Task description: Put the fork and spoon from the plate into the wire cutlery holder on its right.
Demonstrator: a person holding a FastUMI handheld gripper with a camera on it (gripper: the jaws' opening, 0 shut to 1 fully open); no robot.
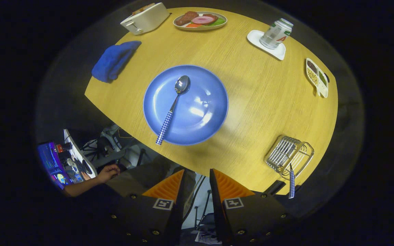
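Gripper (197, 179) fingers apart, holding nothing — spoon (172, 108) lies on plate (214, 102) well beyond them.

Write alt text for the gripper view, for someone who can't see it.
A spoon lies on a blue plate on a wooden table, beyond the open, empty jaws of the gripper. A checked handle already stands in the wire cutlery holder to the plate's right.

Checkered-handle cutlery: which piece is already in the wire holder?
The one whose handle sticks out of the wire cutlery holder, right of the blue plate. The spoon lies on the plate. The gripper, fingers apart, holds nothing.
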